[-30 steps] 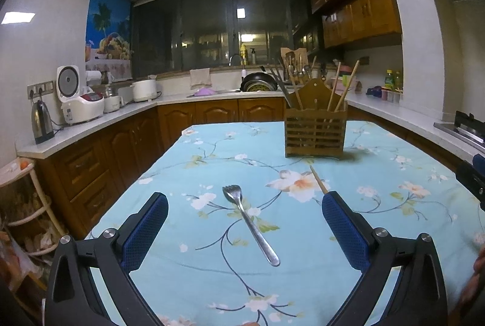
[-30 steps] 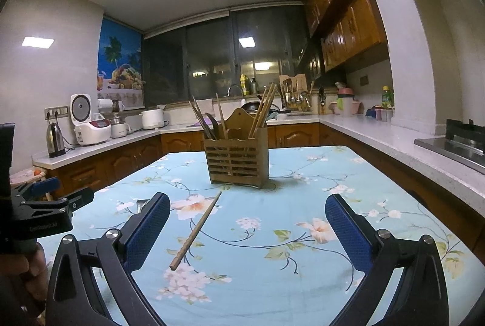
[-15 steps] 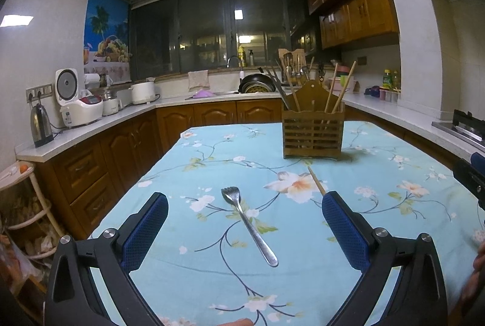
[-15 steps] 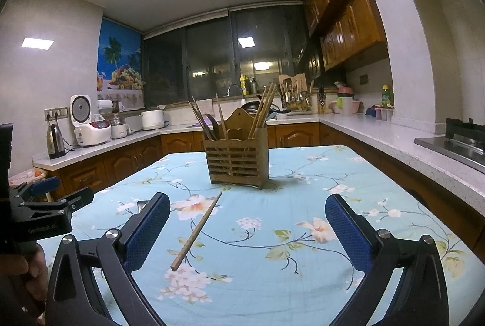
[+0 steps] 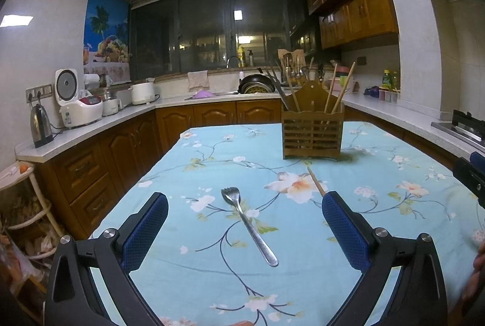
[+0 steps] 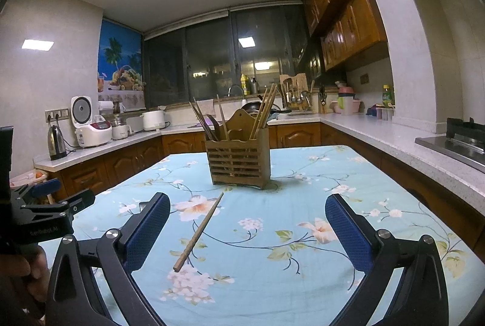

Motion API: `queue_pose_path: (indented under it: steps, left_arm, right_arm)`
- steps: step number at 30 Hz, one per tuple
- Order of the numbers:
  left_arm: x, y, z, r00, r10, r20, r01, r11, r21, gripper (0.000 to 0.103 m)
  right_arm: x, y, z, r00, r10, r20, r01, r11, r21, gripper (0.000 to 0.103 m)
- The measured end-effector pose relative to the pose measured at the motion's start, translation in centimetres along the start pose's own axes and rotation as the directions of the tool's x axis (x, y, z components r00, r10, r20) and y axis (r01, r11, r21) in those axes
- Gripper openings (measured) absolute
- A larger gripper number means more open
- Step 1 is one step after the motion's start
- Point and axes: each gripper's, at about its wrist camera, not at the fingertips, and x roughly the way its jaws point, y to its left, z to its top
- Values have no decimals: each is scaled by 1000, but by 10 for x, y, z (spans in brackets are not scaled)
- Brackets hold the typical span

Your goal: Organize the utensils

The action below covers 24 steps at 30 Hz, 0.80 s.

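Observation:
A metal fork (image 5: 247, 224) lies on the flowered tablecloth, tines pointing away, between the fingers of my open, empty left gripper (image 5: 242, 204), which hovers above it. A single wooden chopstick (image 6: 198, 232) lies on the cloth ahead of my open, empty right gripper (image 6: 247, 204); its far end also shows in the left wrist view (image 5: 315, 182). A slatted wooden utensil holder (image 6: 238, 156) stands upright mid-table with several chopsticks and a dark utensil in it; it also shows in the left wrist view (image 5: 312, 132).
The table (image 6: 303, 280) is covered by a light blue floral cloth. Kitchen counters ring the room, with a kettle (image 5: 41, 126), a rice cooker (image 5: 78, 101) and a stove (image 6: 454, 141). The left gripper (image 6: 36, 214) shows at the left edge of the right wrist view.
The left gripper has shifted slightly, so the fork and holder sit a little higher and more to the left in its view. The right gripper has barely moved.

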Motion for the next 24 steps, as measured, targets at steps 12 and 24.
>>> queue_pose_path:
  steps: [12,24]
  left_arm:
    - [-1,-5,1,1000,-4,-6,4,1000,-3,102]
    - [-2,-9,2,1000,-3,-8,3,1000,-6,102]
  right_arm:
    - [-2,2,3,1000,4,5,-4,1000,4,103]
    - [-5,7,9,1000,13,16,-14,1000,5,103]
